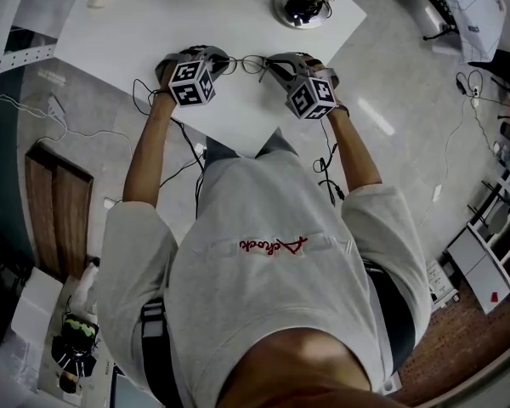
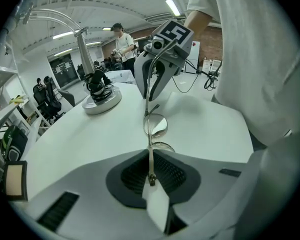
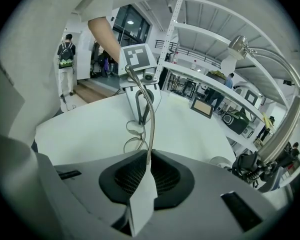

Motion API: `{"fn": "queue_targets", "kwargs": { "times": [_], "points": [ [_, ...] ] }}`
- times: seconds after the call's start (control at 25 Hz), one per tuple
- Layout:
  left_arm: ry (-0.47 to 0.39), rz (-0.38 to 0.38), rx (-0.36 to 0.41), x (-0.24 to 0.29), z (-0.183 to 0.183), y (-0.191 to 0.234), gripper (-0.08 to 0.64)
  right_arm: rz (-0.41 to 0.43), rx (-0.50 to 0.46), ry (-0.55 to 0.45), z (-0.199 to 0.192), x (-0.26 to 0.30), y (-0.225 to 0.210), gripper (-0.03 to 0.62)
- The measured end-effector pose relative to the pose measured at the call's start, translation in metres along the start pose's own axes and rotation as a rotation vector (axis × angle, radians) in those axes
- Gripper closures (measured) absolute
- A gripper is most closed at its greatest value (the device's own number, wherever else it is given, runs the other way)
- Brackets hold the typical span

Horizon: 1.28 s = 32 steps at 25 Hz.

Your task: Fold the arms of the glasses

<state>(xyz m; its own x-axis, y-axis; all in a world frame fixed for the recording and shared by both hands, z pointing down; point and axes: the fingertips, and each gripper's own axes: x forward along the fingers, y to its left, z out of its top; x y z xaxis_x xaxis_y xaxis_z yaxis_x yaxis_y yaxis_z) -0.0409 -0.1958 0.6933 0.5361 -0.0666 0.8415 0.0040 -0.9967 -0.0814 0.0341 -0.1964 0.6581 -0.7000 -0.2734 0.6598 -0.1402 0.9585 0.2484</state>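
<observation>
Thin wire-rimmed glasses (image 1: 242,62) hang between my two grippers, just above the white table (image 1: 153,24). My left gripper (image 1: 223,60) is shut on the thin metal end of the frame (image 2: 151,159); the round lenses (image 2: 159,125) lie just beyond its jaws. Opposite it, my right gripper (image 1: 268,65) is shut on a temple arm (image 3: 151,129) that rises from its jaws and curves away. The lenses (image 3: 132,145) show below that arm. Each gripper faces the other: the right gripper (image 2: 152,86) shows in the left gripper view and the left gripper (image 3: 140,101) in the right gripper view.
A round metal lamp base (image 1: 302,2) with a bent arm stands at the table's far side. The table's near corner (image 1: 255,147) points at the person's chest. Cables hang from both grippers. Shelving (image 3: 215,89) and people stand in the background.
</observation>
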Motion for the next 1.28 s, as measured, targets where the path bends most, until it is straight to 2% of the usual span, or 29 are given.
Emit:
{"fn": "queue_targets", "kwargs": {
  "times": [0.36, 0.64, 0.72, 0.8, 1.0, 1.08, 1.28],
  "points": [
    [0.023, -0.025, -0.020, 0.005, 0.000, 0.002, 0.506, 0.029, -0.005, 0.002, 0.002, 0.000, 0.001, 0.531],
    [0.005, -0.018, -0.021, 0.007, 0.000, 0.002, 0.505, 0.097, -0.066, 0.016, 0.009, 0.012, 0.012, 0.532],
    [-0.011, -0.018, -0.025, 0.006, 0.000, 0.002, 0.505, 0.117, -0.081, 0.024, 0.008, 0.018, 0.015, 0.571],
    [-0.035, -0.017, -0.039, 0.005, 0.000, 0.002, 0.502, 0.138, -0.104, 0.040, 0.006, 0.023, 0.020, 0.571],
    [-0.042, -0.012, -0.038, 0.007, -0.001, 0.002, 0.502, 0.114, -0.025, -0.027, 0.024, 0.019, 0.011, 0.568],
    [-0.041, -0.011, -0.041, 0.007, -0.002, 0.002, 0.502, 0.102, -0.003, -0.040, 0.032, 0.021, 0.007, 0.522],
    [-0.047, -0.014, -0.051, 0.008, -0.001, 0.001, 0.500, 0.102, -0.025, -0.038, 0.042, 0.034, 0.005, 0.520]
  ]
}}
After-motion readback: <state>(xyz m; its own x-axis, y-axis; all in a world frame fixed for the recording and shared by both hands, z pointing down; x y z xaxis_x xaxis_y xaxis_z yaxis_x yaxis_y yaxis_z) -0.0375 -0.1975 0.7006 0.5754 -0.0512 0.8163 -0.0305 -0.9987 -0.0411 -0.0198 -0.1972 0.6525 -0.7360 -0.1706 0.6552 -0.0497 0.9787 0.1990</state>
